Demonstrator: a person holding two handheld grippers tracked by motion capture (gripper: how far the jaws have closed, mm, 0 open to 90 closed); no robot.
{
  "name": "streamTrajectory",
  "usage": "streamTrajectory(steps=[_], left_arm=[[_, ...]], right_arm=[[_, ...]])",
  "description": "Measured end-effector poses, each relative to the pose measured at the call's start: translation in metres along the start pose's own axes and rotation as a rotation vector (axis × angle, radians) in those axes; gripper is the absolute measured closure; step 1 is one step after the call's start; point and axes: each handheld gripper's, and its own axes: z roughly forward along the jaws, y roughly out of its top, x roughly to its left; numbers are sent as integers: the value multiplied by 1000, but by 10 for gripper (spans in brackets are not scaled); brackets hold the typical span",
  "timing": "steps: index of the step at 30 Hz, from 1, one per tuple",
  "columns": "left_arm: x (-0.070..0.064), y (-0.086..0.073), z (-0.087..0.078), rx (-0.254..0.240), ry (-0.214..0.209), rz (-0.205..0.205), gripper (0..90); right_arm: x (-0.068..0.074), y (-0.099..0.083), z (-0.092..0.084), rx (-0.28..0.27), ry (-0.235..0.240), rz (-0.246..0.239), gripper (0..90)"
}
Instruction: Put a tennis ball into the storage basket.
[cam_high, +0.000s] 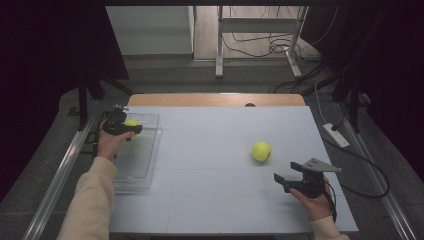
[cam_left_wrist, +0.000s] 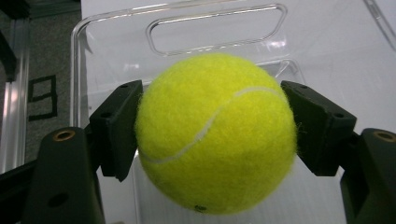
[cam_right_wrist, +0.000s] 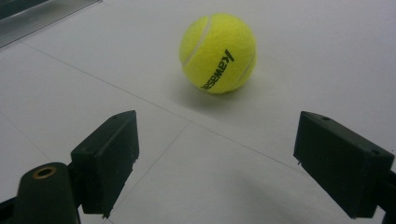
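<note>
Overhead, the left hand-held gripper (cam_high: 131, 128) grips a ball (cam_high: 131, 122) above a clear tray (cam_high: 145, 165); the right hand-held gripper (cam_high: 281, 180) stands open, a second ball (cam_high: 261, 151) just ahead on the bench (cam_high: 210, 145).

Left gripper view: both pads (cam_left_wrist: 119, 126) press the ball (cam_left_wrist: 215, 133).

Right gripper view: jaws wide apart, empty, the second ball (cam_right_wrist: 218, 52) beyond them.

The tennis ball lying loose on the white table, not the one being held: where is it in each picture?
High view: the loose tennis ball lies right of centre, just up-left of the right gripper.
Right gripper view: it sits top centre, beyond the open jaws.
Left gripper view: that ball there is a different one, the held ball.
Shared landmark: the white table.
</note>
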Motion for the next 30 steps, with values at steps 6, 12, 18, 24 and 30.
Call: streamTrajectory(steps=[6, 12, 18, 24, 30], left_arm=[[0, 1, -2, -13, 0, -9, 264], [0, 1, -2, -19, 11, -7, 261], [1, 1, -6, -57, 27, -15, 193], [1, 0, -15, -92, -14, -27, 148], [3, -3, -26, -127, -62, -26, 130]], right_arm=[[0, 0, 0, 1, 1, 0, 144], [0, 0, 0, 2, 0, 1, 144], [0, 0, 0, 1, 1, -3, 144], [0, 0, -1, 1, -2, -4, 144], [0, 0, -1, -1, -5, -5, 144]])
